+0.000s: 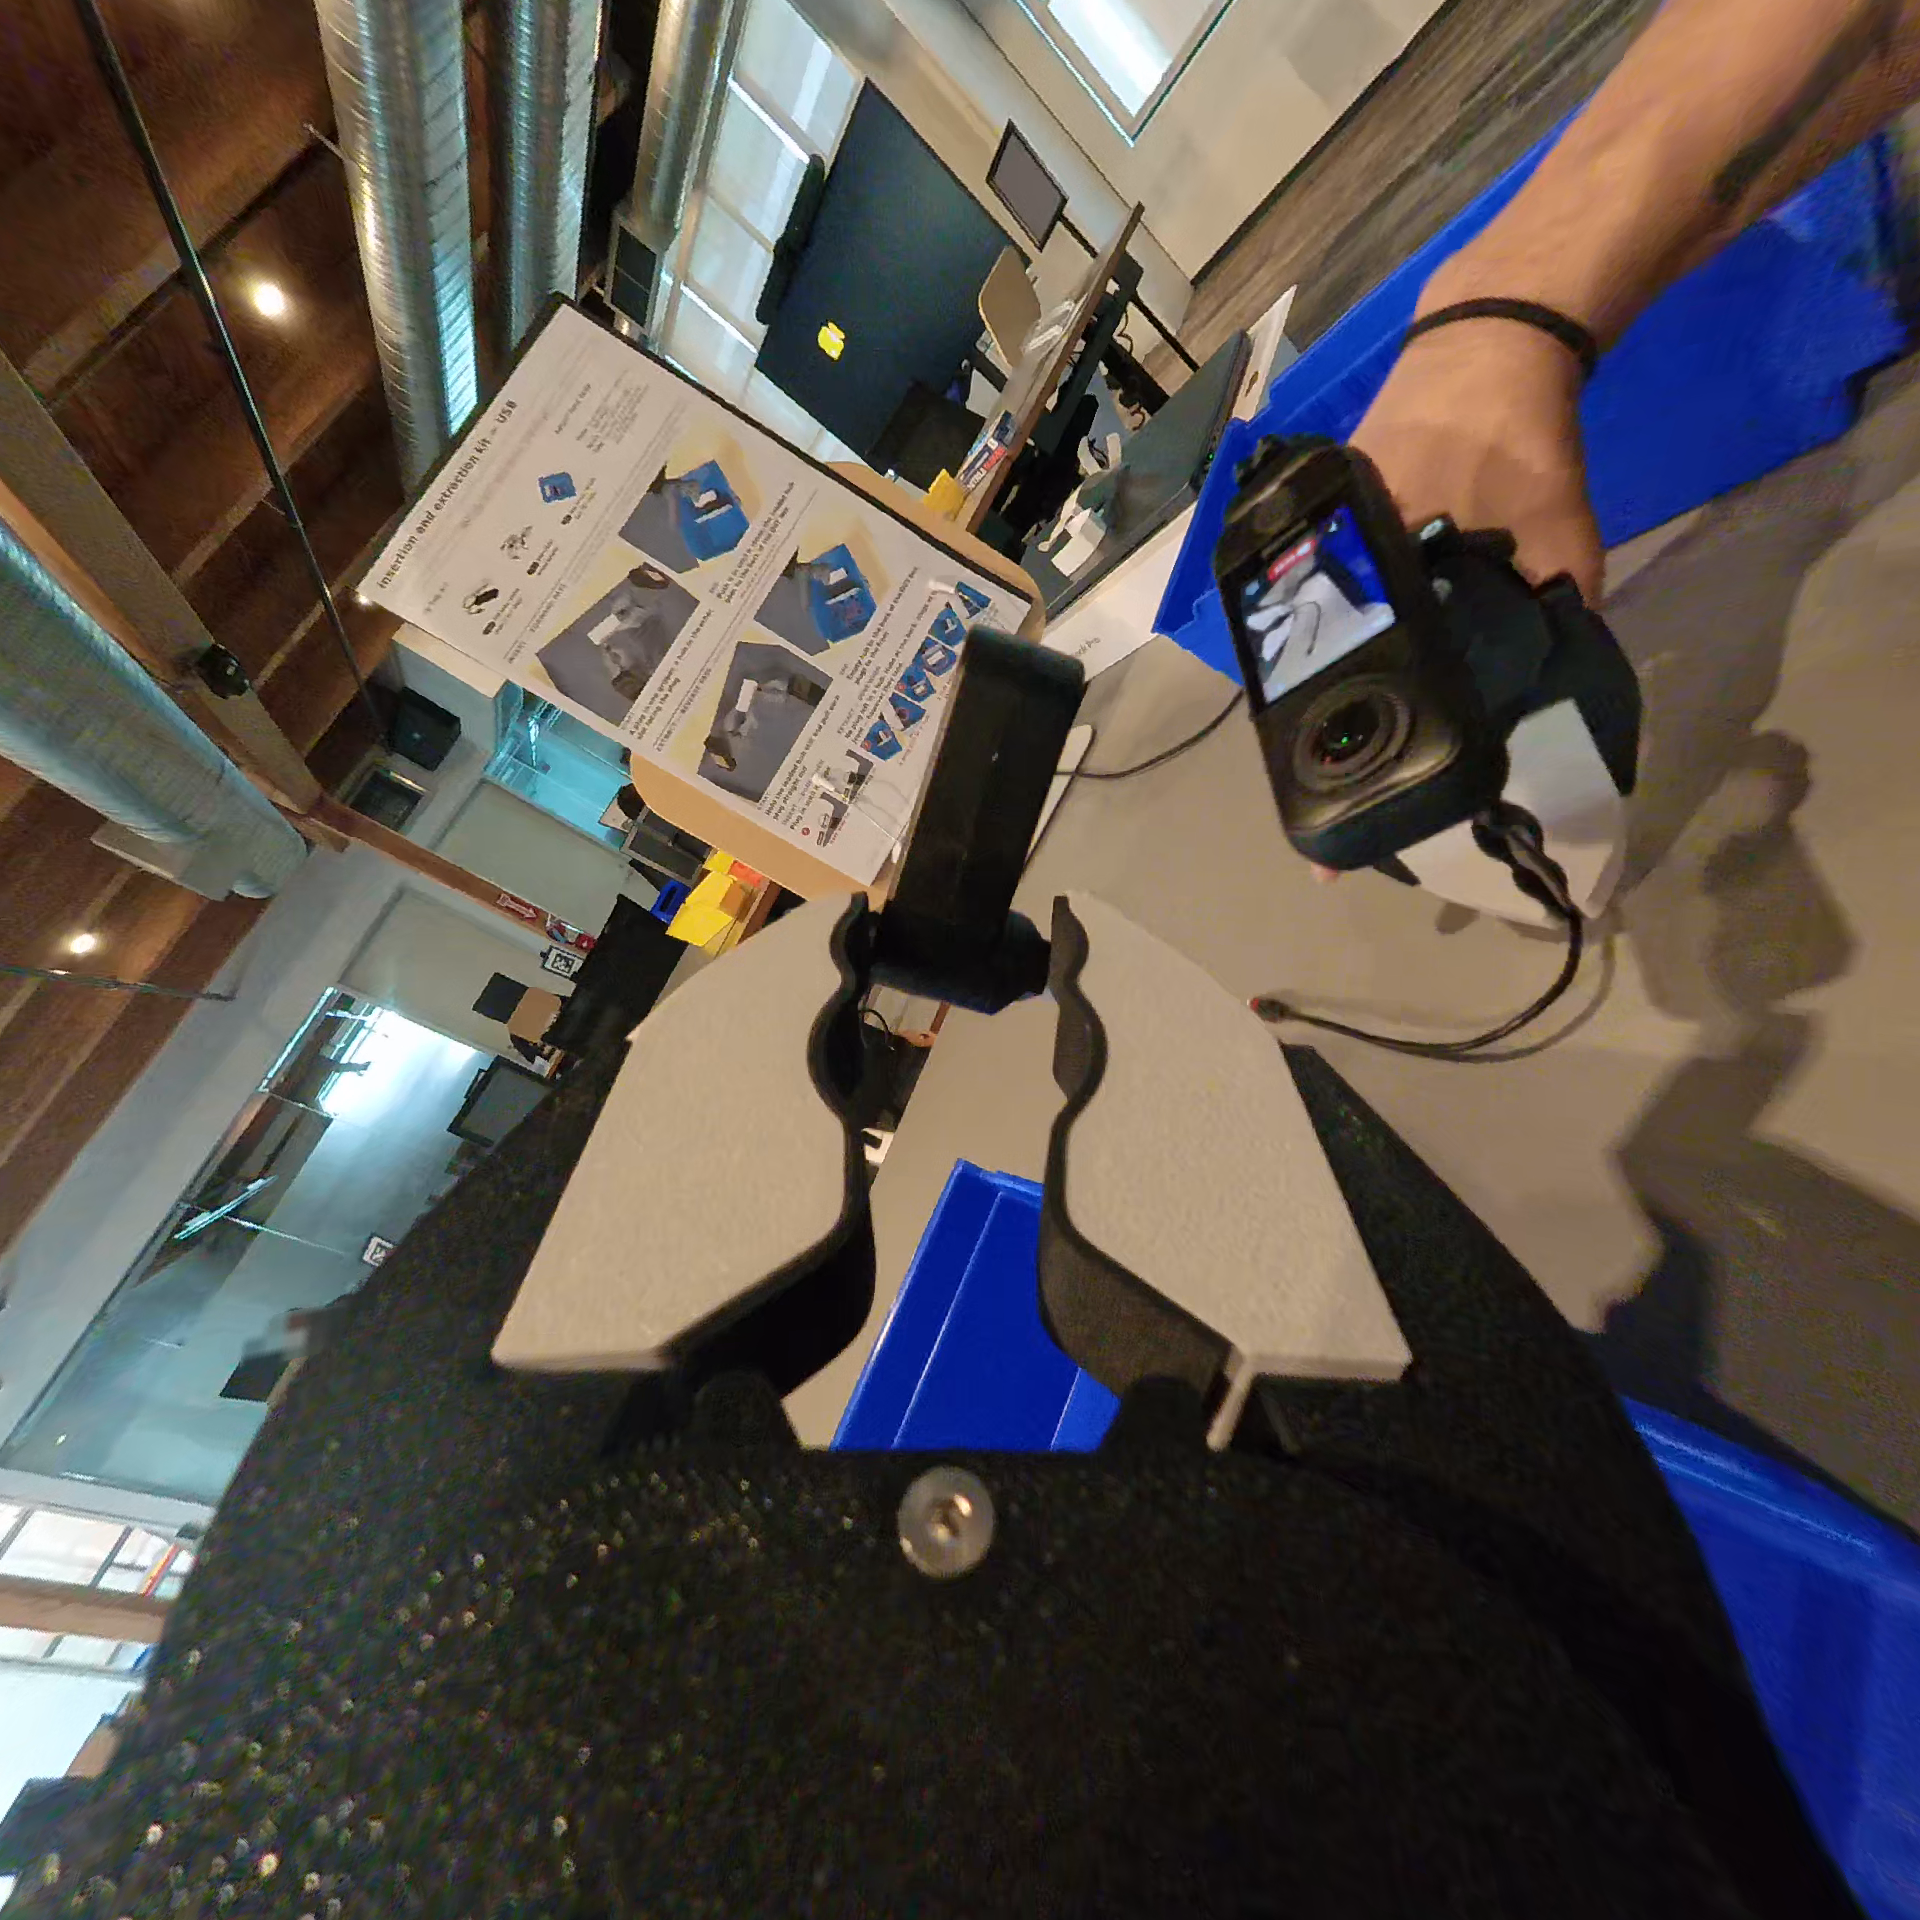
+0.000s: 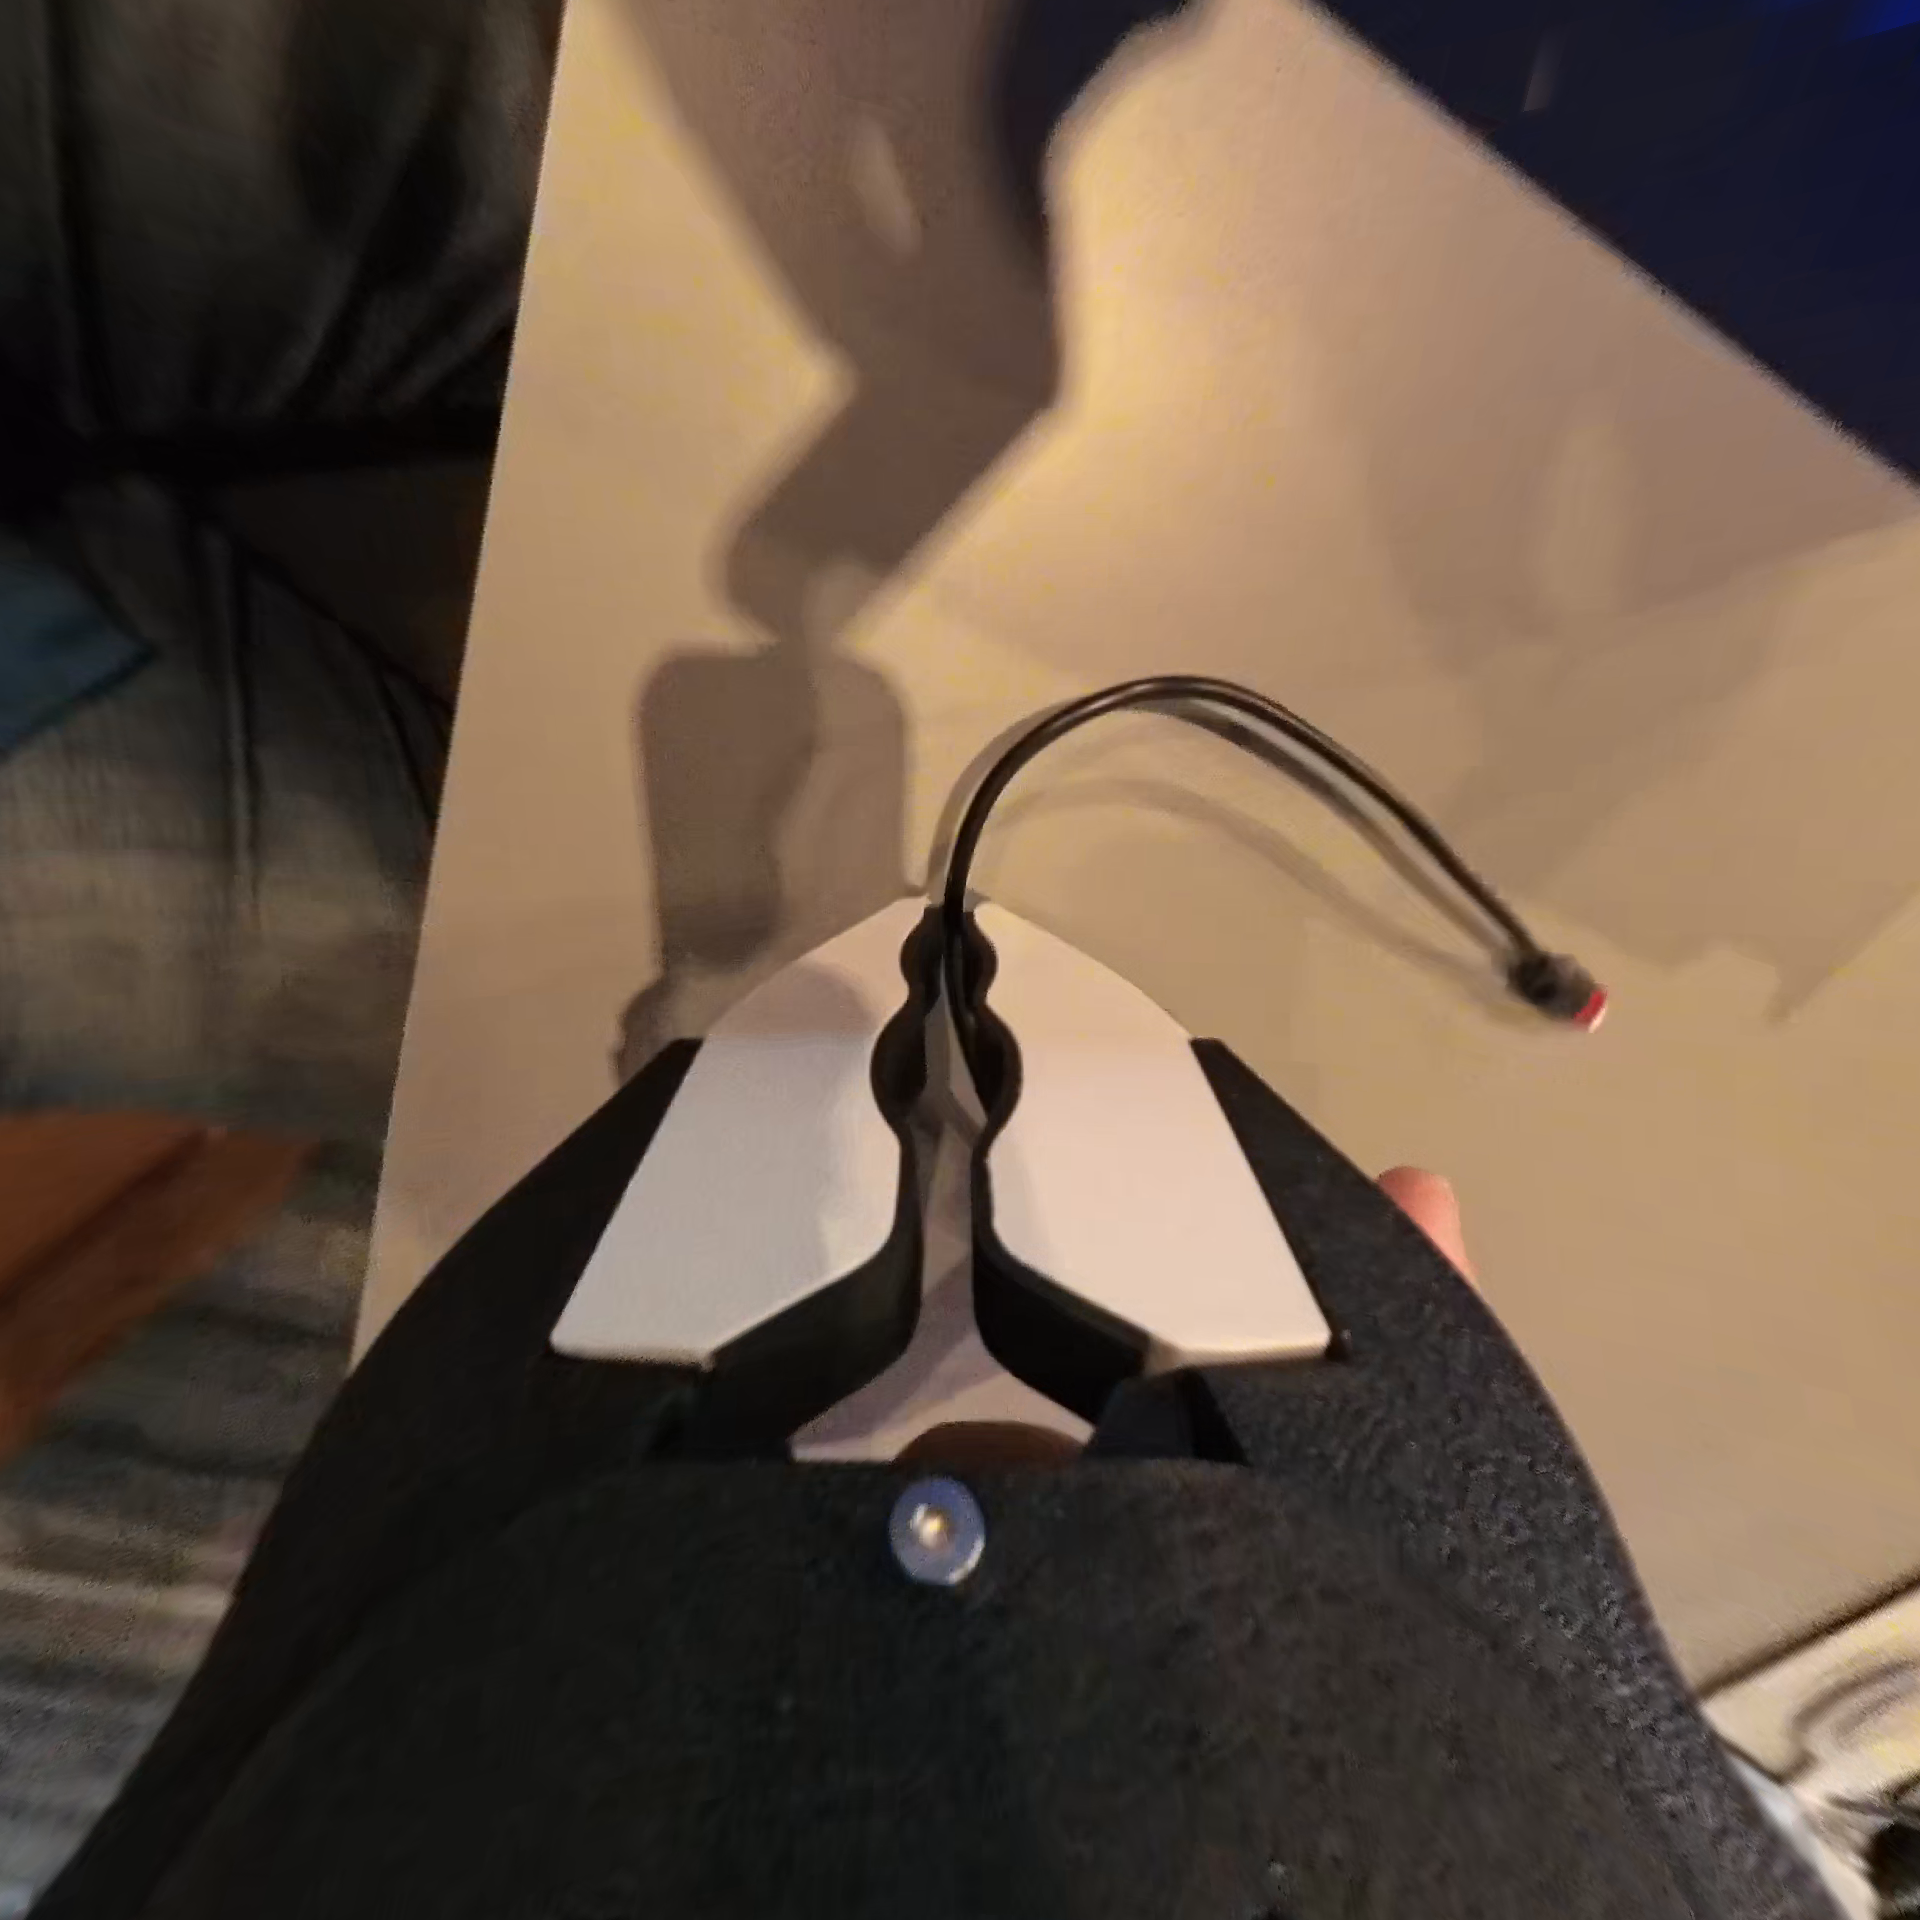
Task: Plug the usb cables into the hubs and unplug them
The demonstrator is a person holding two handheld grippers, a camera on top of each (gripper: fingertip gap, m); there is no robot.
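In the left wrist view my left gripper (image 1: 954, 940) is shut on one end of a black oblong usb hub (image 1: 997, 758) and holds it up above the grey table (image 1: 1226, 883). My right gripper (image 1: 1532, 831) shows to the right, held in a hand. In the right wrist view my right gripper (image 2: 951, 920) is shut on a thin black usb cable (image 2: 1195, 694). The cable arcs up and to the right and ends in a small plug with a red tip (image 2: 1558, 989). The same cable (image 1: 1496, 1034) and its plug (image 1: 1265, 1006) hang free over the table.
A blue bin (image 1: 1714, 343) stands at the far right and another blue bin (image 1: 966, 1320) lies below my left fingers. A printed instruction sheet (image 1: 675, 582) stands behind the hub. A bare forearm (image 1: 1579, 239) reaches in. The table's edge (image 2: 457, 831) runs down the left. One gripper's finger ends stand about 25 cm off the other's.
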